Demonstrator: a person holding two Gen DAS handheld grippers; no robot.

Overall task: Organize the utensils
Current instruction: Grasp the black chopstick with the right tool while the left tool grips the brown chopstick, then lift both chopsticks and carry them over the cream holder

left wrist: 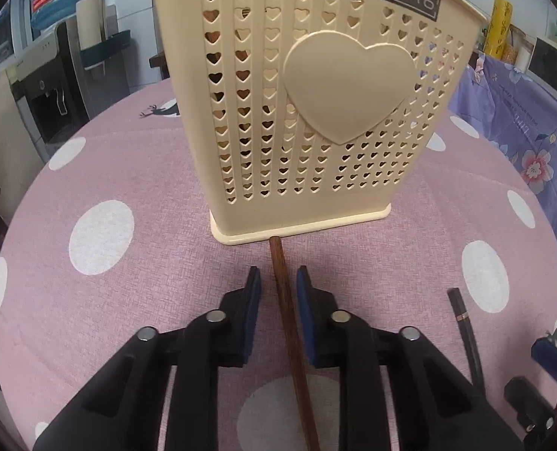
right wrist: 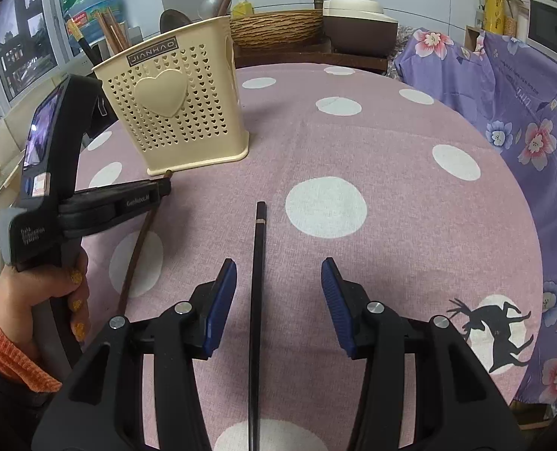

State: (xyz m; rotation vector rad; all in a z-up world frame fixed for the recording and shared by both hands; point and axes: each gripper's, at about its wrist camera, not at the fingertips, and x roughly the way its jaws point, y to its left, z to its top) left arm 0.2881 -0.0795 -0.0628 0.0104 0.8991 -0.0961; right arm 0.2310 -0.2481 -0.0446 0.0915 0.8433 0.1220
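Two chopsticks lie loose on the table. The brown one (left wrist: 283, 300) is a slim round stick of dark wood, and its far end sits right at the foot of the holder (left wrist: 316, 112). The black one (right wrist: 257, 282) is squarer and glossy, with a thin pale band near its far end. It lies well to the right of the brown one and points away from me.

My left gripper (left wrist: 280, 297) straddles the brown stick. Its blue ribbed pads (left wrist: 254, 300) stand close on either side with slivers of cloth showing between, so I do not have it clamped. My right gripper (right wrist: 278, 289) stands wide apart over the black stick, which runs nearer the left pad and is untouched.

The holder is cream plastic, upright, pierced with rows of small hearts around one large raised heart. More chopsticks (right wrist: 111, 30) stick up from its top.

The tablecloth (right wrist: 391, 150) is mauve woven fabric with white dots. My hand (right wrist: 34, 293), in an orange ribbed sleeve (right wrist: 8, 353), grips the left tool's handle.
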